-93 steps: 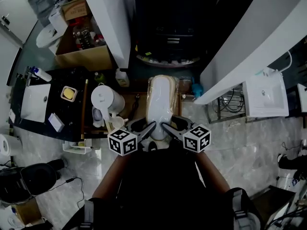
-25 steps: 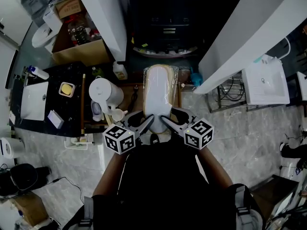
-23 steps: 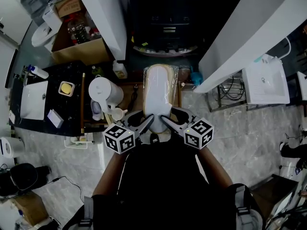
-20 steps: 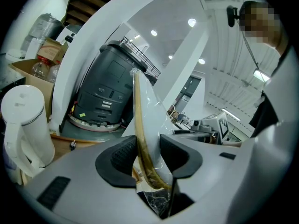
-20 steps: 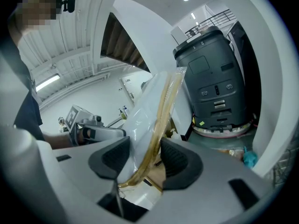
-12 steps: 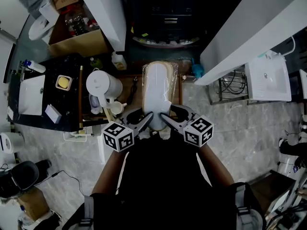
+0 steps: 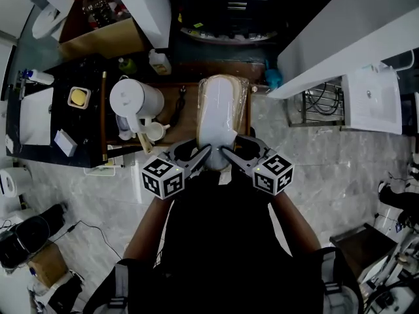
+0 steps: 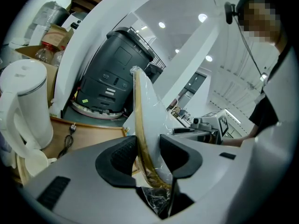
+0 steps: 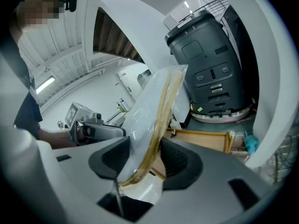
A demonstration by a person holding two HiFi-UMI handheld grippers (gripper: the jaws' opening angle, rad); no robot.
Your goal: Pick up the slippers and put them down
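The left tongs and right tongs both squeeze the wrapped slippers, which have come lower over the table by its right edge; putting them down looks close

Slippers (wrapped) — left tongs, right tongs.

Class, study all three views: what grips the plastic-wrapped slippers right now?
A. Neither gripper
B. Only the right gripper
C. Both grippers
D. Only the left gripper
C: the left gripper and the right gripper each have their jaws closed on the near end of the wrapped slippers.
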